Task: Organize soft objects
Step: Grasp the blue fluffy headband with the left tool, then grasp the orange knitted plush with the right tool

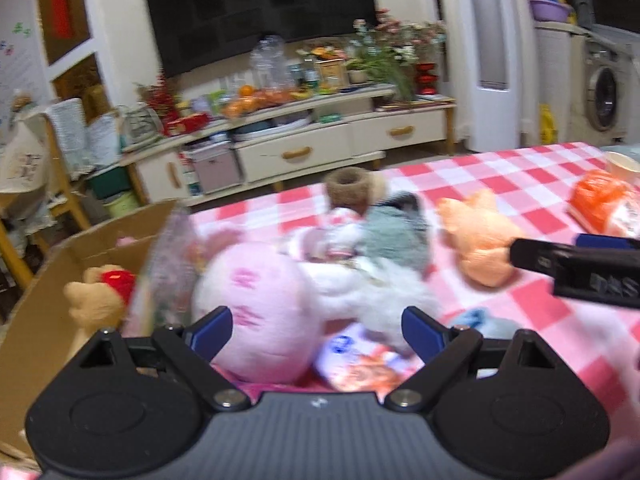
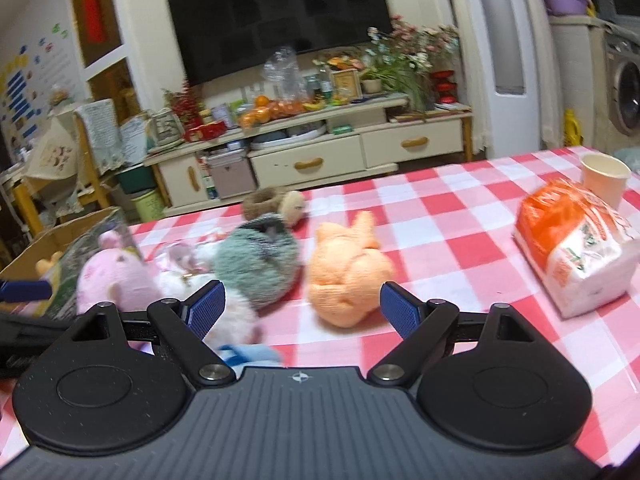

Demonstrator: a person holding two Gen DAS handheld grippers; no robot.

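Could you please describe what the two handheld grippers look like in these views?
Both match. The left gripper and right gripper each have a dark grey ribbed body flanked by two round black housings, with black linkage arms on silver pivot bolts. Their fingers carry blue pads with a fine ribbed texture. A small white compass-like mark sits at the body's front edge. No cables or sleeves are clearly visible.

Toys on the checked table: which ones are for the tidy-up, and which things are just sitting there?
For the job:
round pink plush toy
fluffy grey-green plush ball
orange plush animal
open cardboard box

Just lying about:
orange-and-white plastic tissue pack
pale paper cup
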